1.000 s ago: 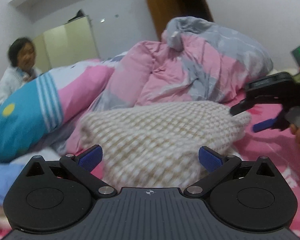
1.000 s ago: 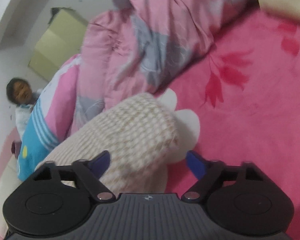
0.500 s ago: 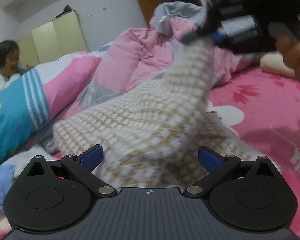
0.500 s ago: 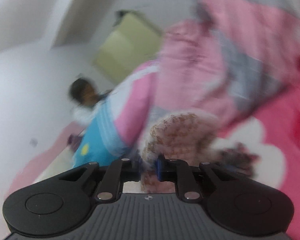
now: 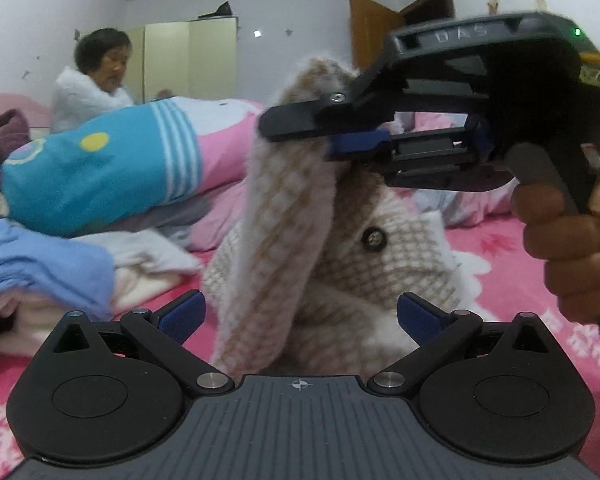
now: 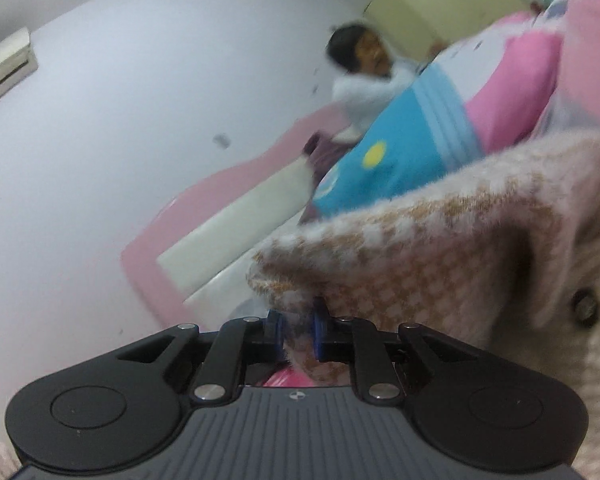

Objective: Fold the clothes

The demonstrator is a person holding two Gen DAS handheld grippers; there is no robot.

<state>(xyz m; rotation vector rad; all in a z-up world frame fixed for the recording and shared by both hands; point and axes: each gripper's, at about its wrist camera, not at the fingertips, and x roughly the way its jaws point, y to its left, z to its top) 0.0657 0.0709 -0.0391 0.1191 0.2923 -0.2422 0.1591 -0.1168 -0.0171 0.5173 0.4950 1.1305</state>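
- the bed (image 5: 512,280), in a pink sheet with red flowers, fills the lower half of my left view, and everything else lies on it.
- a big cushion (image 5: 100,172) in blue, white and pink lies across the left of that view; in my right view it sits at upper right (image 6: 412,152).
- a person in a white fluffy top (image 5: 88,96) sits behind the cushion at upper left.
- the task's thing, a beige-and-white checked knit cardigan (image 5: 284,208), is in the middle of my left view: one part hangs in a long drape, the rest is bunched on the bed, with a dark button (image 5: 374,239) showing. in my right view it fills the right side (image 6: 440,240).
- a stack of folded clothes (image 5: 44,264), a pale blue one on top, sits at lower left.
- my right gripper (image 5: 352,146) reaches in from the upper right of the left view, held by my right hand (image 5: 576,240); its jaws are pinched close on an edge of the cardigan, holding it above the bed. my right view shows the cloth between the blue pads (image 6: 298,334).
- my left gripper (image 5: 300,316) is at the bottom of its view, jaws spread wide; the cardigan's drape hangs between them, but neither pad presses on it.
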